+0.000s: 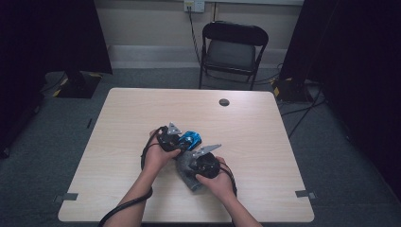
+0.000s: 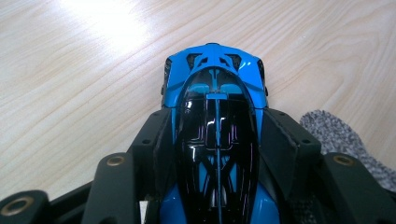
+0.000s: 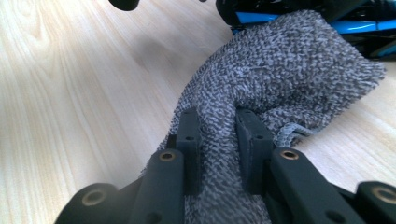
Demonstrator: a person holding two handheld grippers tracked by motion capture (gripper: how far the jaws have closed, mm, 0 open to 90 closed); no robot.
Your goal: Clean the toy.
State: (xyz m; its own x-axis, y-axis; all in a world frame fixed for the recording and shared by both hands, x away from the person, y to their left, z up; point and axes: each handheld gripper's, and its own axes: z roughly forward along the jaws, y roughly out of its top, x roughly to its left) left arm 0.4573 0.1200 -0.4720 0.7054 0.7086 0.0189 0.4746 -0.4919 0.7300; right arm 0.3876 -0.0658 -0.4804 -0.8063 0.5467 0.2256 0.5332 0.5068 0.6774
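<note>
Pale wood-grain table (image 1: pixel 142 109) with a small dark round cap (image 1: pixel 224 102) near the far edge, grey carpet underneath, and a black folding chair (image 1: pixel 232 47) against the wall behind it. No readable writing or logos anywhere that I can spot.

Near the middle of the table sits a toy car (image 2: pixel 215 121), glossy blue plastic body with a shiny black canopy and sleek sports-car curves. The left gripper (image 2: pixel 215 140) has its matte black jaws clamped on both sides of the car.

Just beside it, touching the car's side, is a grey cloth (image 3: pixel 280 70), speckled knit, soft and bunched up. The right gripper (image 3: pixel 218 140) is pinching a fold of that cloth tight between its jaws.
</note>
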